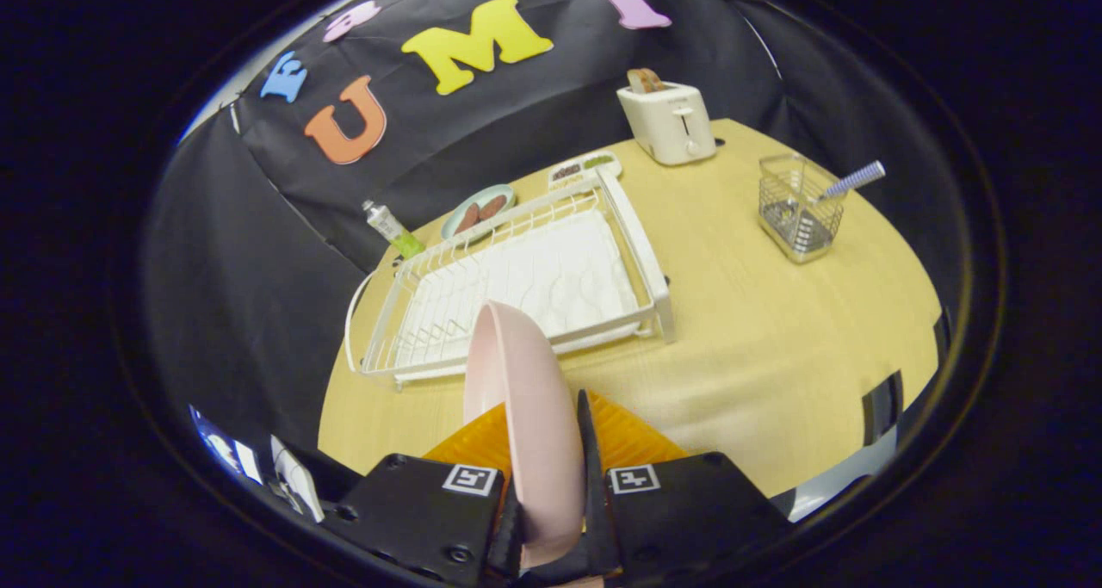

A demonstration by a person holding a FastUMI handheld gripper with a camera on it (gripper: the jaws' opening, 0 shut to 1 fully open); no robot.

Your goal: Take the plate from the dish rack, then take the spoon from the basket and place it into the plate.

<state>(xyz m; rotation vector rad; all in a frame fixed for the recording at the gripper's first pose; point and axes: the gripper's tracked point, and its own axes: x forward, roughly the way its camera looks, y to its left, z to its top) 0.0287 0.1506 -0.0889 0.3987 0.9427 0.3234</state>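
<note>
A pale pink plate [525, 416] stands on edge between my fingers, with my gripper [541, 437] shut on its rim. It is lifted above the table, in front of the white dish rack [637, 252], which holds no dishes. Far off to the right stands a wire basket [796, 205] with a spoon [852, 180] leaning out of it, its striped handle pointing up and right.
A white toaster [670, 121] with bread in it stands at the table's far edge. Behind the rack lie a green plate [478, 211] with food, a small tray [585, 168] and a little bottle [392, 229]. Bare wooden table [758, 338] stretches between rack and basket.
</note>
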